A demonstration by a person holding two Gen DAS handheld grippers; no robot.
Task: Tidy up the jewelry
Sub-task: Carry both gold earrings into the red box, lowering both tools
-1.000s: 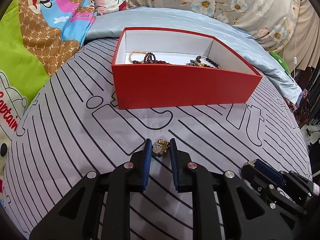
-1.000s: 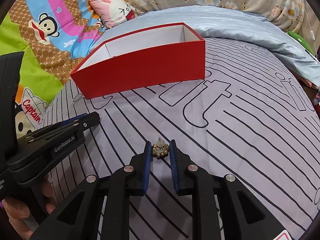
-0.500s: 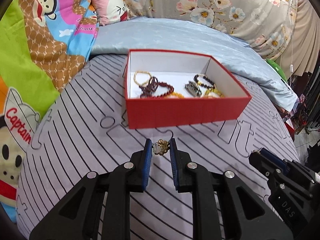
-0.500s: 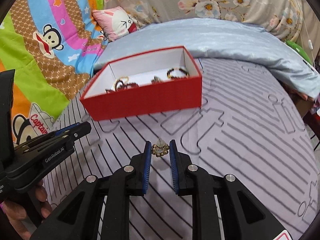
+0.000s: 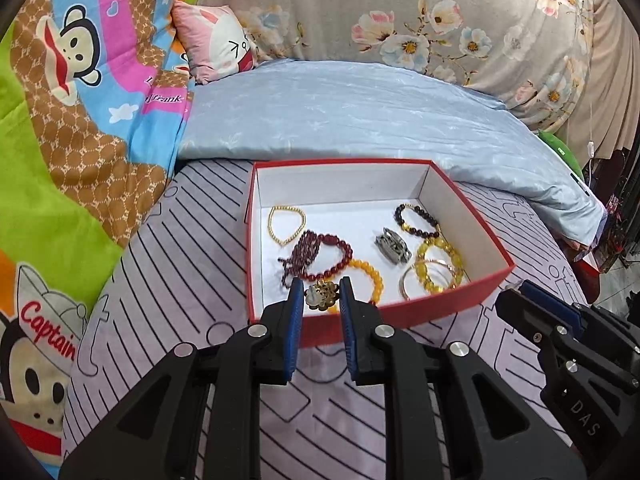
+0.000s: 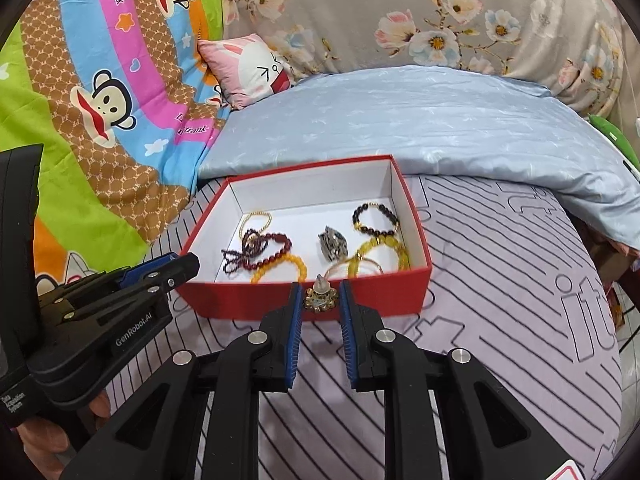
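Pinching a gold flower earring [image 5: 321, 295] in the left tool [image 5: 320, 300], just over the red box's [image 5: 440, 308] near wall; right tool [image 6: 319, 302] clamps another earring [image 6: 319, 298], short of that wall. Bracelets [image 5: 436, 268] inside, on the bed [image 5: 168, 280].

- Your left gripper [image 5: 319, 300] hides the near edge of the orange bead bracelet [image 5: 370, 274] at lower centre, and its fingers [image 5: 295, 300] cover the sides of the small gold flower piece [image 5: 321, 295].
- In the right wrist view, the red box [image 6: 256, 300] front wall hides part of the gold bangle [image 6: 352, 266].
- The silver piece [image 5: 393, 245] is too small to identify.
- Your right gripper [image 5: 568, 344] is cut off at the lower right edge.
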